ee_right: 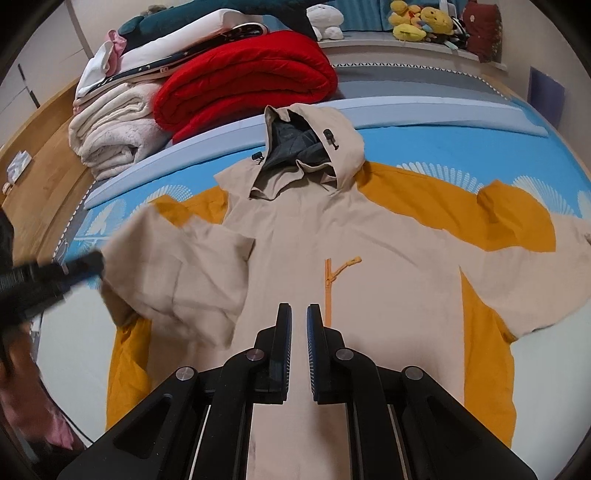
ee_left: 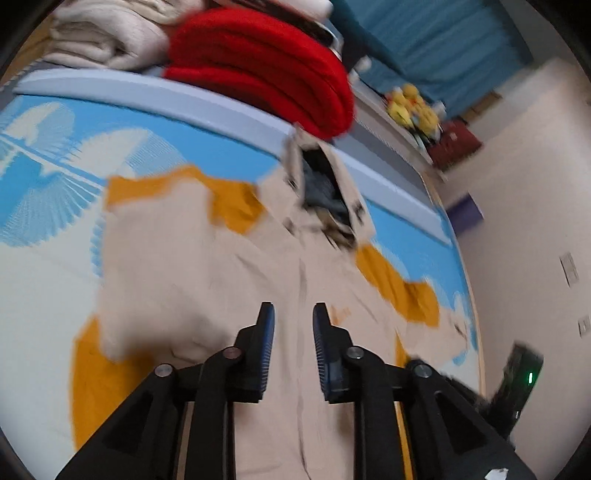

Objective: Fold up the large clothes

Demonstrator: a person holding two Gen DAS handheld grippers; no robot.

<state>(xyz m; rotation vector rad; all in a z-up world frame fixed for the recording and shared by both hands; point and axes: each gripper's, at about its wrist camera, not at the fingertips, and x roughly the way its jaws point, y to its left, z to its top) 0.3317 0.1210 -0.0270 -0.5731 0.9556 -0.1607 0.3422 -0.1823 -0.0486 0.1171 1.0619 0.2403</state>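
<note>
A beige hooded jacket [ee_right: 369,266] with orange panels lies front up on a blue and white bed sheet [ee_right: 443,147], hood [ee_right: 306,147] toward the far side. One sleeve [ee_right: 177,273] is folded in over the body; the other sleeve [ee_right: 517,236] lies spread out. My right gripper [ee_right: 299,310] hovers over the jacket's chest beside an orange zip [ee_right: 328,288], jaws a narrow gap apart with nothing between. My left gripper [ee_left: 293,314] is open and empty above the jacket [ee_left: 229,280]. In the right wrist view it shows as a dark blur [ee_right: 85,266] beside the folded sleeve.
A folded red blanket [ee_right: 243,81] and cream blankets [ee_right: 110,136] are stacked beyond the hood. Plush toys [ee_right: 421,22] sit on a far ledge. A wooden bed frame [ee_right: 40,177] runs along one side. A person's hand [ee_right: 14,369] shows at the edge.
</note>
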